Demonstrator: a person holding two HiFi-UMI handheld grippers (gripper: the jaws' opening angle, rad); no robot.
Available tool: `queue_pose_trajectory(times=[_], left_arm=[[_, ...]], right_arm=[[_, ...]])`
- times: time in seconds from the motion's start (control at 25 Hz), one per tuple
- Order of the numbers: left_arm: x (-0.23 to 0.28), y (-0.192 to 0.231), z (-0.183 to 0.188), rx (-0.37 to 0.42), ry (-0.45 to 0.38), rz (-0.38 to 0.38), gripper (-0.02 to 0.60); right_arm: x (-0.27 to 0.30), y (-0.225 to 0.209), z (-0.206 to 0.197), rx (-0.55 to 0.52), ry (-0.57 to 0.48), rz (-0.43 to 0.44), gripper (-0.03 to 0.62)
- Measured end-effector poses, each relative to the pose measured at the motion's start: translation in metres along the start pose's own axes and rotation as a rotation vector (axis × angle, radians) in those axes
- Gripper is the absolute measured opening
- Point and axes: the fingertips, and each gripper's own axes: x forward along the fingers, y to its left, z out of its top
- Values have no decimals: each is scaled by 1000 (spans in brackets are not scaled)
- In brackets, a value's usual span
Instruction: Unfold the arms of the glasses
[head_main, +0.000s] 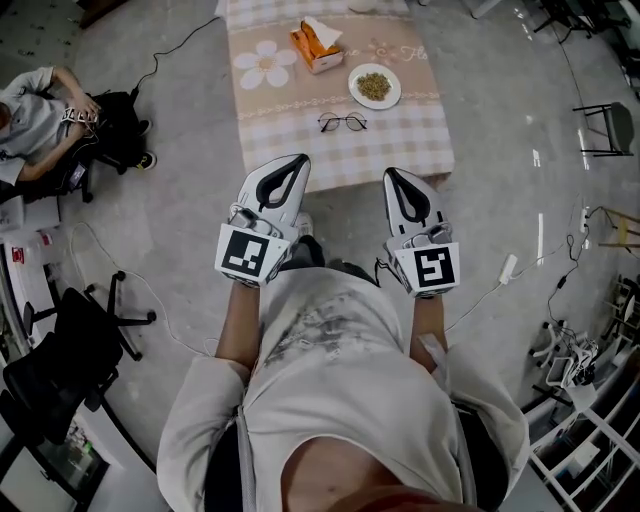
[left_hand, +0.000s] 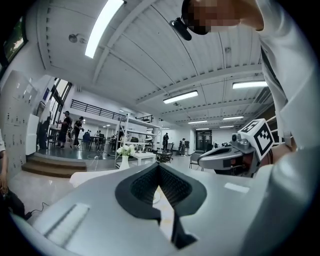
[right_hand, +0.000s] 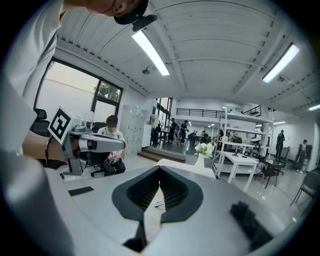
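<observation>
A pair of thin black round glasses (head_main: 343, 122) lies on the checked tablecloth of the table (head_main: 290, 150), near its front edge. My left gripper (head_main: 296, 160) is shut and holds nothing, its tips just short of the table's front edge. My right gripper (head_main: 392, 174) is also shut and holds nothing, a little nearer to me. In the right gripper view the glasses (right_hand: 160, 205) show small through the gap below the closed jaws of the right gripper (right_hand: 160, 168). The left gripper view shows the left gripper (left_hand: 159, 166) shut, with no glasses in sight.
A white plate of greenish food (head_main: 375, 86) and an orange tissue box (head_main: 317, 45) stand farther back on the table. A person (head_main: 40, 110) sits at the left. An office chair (head_main: 70, 340) is behind left, a black frame chair (head_main: 605, 125) at the right, and cables lie on the floor.
</observation>
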Motion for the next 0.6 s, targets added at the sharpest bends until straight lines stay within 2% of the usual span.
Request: queue_pose_trajectory(times=[0.28, 0.6], left_arm=[[10, 13, -4, 5, 7, -65, 7], [32, 21, -11, 22, 33, -107, 8]], right_arm=[[12, -3, -5, 13, 21, -43, 17], [33, -15, -15, 9, 43, -50, 17]])
